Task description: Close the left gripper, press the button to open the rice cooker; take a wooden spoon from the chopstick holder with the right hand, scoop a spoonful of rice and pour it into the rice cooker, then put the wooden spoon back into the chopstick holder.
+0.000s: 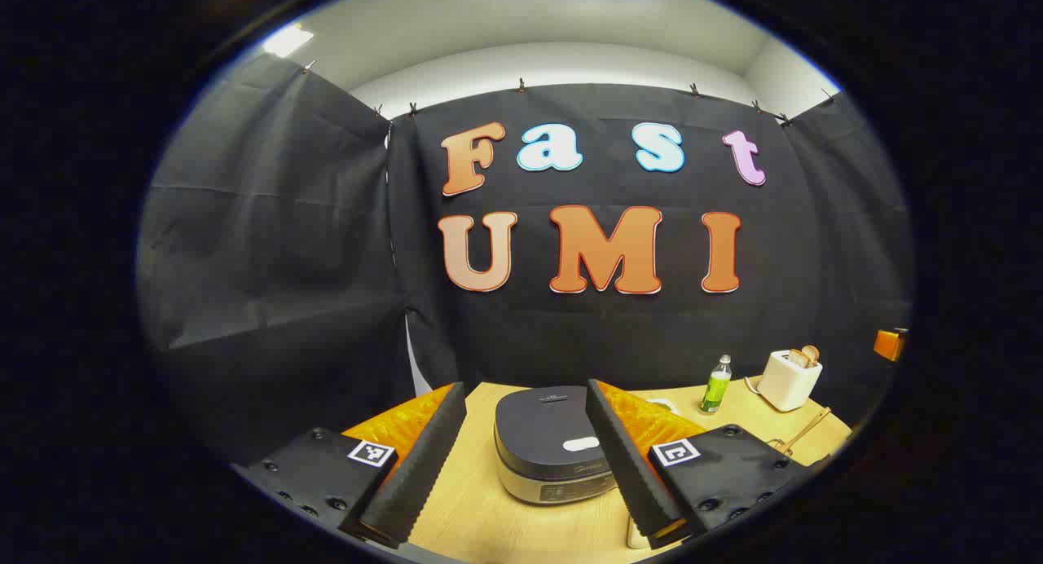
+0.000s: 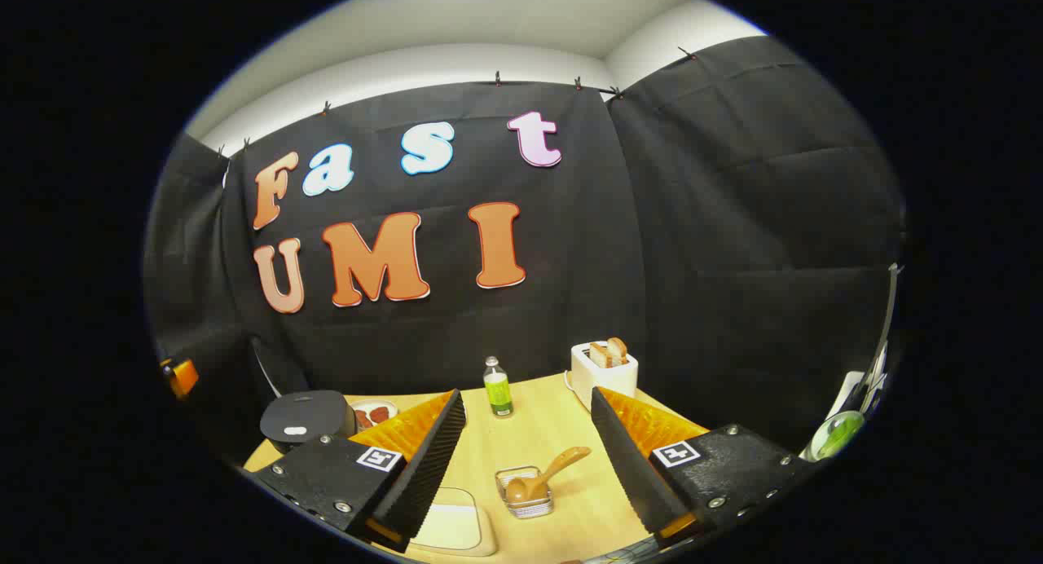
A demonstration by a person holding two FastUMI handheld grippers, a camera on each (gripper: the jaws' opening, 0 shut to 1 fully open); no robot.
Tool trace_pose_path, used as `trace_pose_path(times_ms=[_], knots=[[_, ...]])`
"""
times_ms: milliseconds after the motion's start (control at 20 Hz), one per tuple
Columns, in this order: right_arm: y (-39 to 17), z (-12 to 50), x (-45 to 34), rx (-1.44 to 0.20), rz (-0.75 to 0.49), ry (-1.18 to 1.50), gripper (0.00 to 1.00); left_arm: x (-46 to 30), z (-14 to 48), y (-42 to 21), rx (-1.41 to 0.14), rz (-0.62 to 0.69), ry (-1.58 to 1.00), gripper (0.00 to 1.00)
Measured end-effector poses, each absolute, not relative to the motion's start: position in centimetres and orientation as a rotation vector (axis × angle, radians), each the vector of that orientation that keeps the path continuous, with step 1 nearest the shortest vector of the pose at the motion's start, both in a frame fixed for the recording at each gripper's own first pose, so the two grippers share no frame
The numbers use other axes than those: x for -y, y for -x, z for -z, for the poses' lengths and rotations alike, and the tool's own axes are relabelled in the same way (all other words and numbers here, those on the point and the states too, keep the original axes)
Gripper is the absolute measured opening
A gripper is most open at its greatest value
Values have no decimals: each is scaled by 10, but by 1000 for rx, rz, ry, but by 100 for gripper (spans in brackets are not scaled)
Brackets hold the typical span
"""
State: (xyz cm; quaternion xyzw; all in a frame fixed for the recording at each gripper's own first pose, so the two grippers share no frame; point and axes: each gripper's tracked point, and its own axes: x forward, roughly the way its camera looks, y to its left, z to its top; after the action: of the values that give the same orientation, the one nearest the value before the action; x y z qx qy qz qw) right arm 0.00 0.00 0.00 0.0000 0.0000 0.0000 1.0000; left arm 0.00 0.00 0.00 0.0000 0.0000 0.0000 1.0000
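The dark rice cooker (image 1: 554, 446) stands on the wooden table with its lid down and a pale oval button (image 1: 580, 444) on top. My left gripper (image 1: 525, 385) hovers open just in front of it, the cooker showing between the two fingers. In the right gripper view the cooker (image 2: 305, 417) is at far left. A wooden spoon (image 2: 542, 476) rests with its bowl in a small wire holder (image 2: 525, 499), handle pointing up to the right. My right gripper (image 2: 527, 393) is open above and short of it. A shallow container of white rice (image 2: 452, 525) lies by its left finger.
A green bottle (image 2: 498, 389) and a white toaster (image 2: 605, 372) with bread stand at the back of the table (image 2: 562, 429). A small plate (image 2: 373, 413) with reddish food sits beside the cooker. Black cloth walls close the booth behind and on both sides.
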Motion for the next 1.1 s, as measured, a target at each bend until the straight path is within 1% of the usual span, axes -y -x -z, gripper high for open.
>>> trace_pose_path(times_ms=[150, 200, 250, 500, 550, 600, 700, 750, 800, 1100], knots=[[-3, -7, 8, 1, -26, 27, 96, 18, -8, 1, 14, 6, 6, 100], [-5, -9, 14, 5, -29, 32, 100, 27, -9, 3, 14, 15, 18, 100], [-8, -10, 19, 8, -31, 33, 96, 37, -11, 6, 12, 31, 32, 100], [-13, -11, 35, -5, -62, 38, 96, 66, -16, 14, 7, 71, 35, 100], [-14, -12, 38, -2, -66, 46, 100, 70, -19, 16, 10, 77, 33, 100], [-14, -14, 41, 0, -71, 58, 96, 73, -19, 17, 7, 80, 34, 100], [-15, -15, 43, -1, -88, 76, 96, 75, -17, 22, -6, 74, 54, 100], [-14, -15, 45, -2, -95, 80, 100, 75, -18, 23, -6, 71, 66, 100], [-15, -15, 46, -1, -97, 81, 96, 75, -17, 24, -7, 64, 73, 100], [-15, -20, 41, 16, -83, 87, 96, 63, -21, 20, 0, 68, 60, 99]])
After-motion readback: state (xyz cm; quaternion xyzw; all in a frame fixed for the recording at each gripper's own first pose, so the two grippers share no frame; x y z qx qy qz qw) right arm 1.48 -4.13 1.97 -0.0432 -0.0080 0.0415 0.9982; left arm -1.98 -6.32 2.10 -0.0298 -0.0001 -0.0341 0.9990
